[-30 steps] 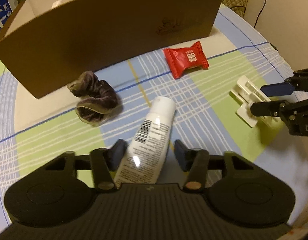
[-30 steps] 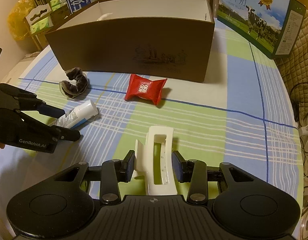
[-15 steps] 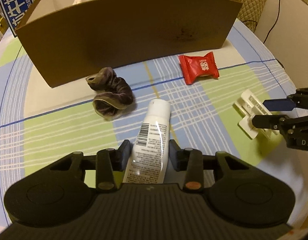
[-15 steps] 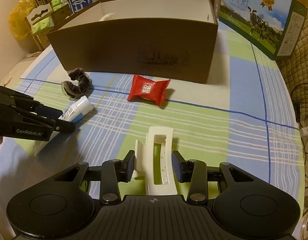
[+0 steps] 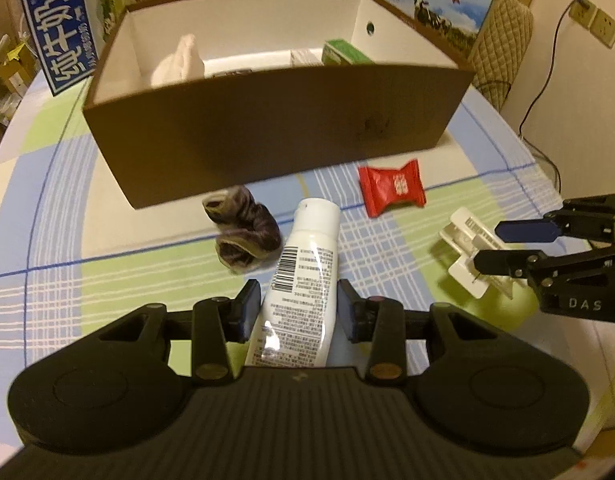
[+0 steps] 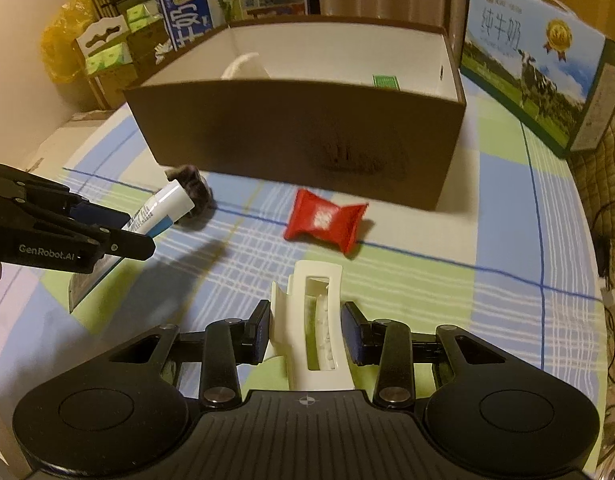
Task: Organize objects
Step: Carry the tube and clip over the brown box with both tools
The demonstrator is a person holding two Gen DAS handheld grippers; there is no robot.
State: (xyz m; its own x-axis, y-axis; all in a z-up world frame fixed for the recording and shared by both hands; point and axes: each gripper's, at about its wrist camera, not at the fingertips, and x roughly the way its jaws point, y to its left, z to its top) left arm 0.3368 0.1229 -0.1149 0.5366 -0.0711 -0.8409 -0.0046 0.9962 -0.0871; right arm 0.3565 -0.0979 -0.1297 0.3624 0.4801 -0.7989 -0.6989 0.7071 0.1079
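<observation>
My left gripper [image 5: 298, 309] is shut on a white tube [image 5: 303, 280] and holds it above the tablecloth; the tube also shows in the right wrist view [image 6: 163, 210]. My right gripper [image 6: 305, 330] is shut on a white hair claw clip [image 6: 313, 320], also seen in the left wrist view [image 5: 467, 252]. A dark velvet scrunchie [image 5: 243, 232] and a red candy packet [image 5: 391, 194] lie on the cloth in front of a brown open box [image 5: 267, 136]. The box holds a white cloth [image 5: 179, 64] and a green item [image 5: 343, 54].
Blue milk cartons stand behind the box on the left [image 5: 61, 50] and right [image 6: 535, 64]. The round table has a checked cloth [image 6: 507, 300]. A quilted chair back [image 5: 503, 48] and wall socket with cable [image 5: 595, 24] are at the right.
My left gripper closed on the tube and lifted it off the cloth; the view rose, showing inside the box. My right gripper rose a little with the clip.
</observation>
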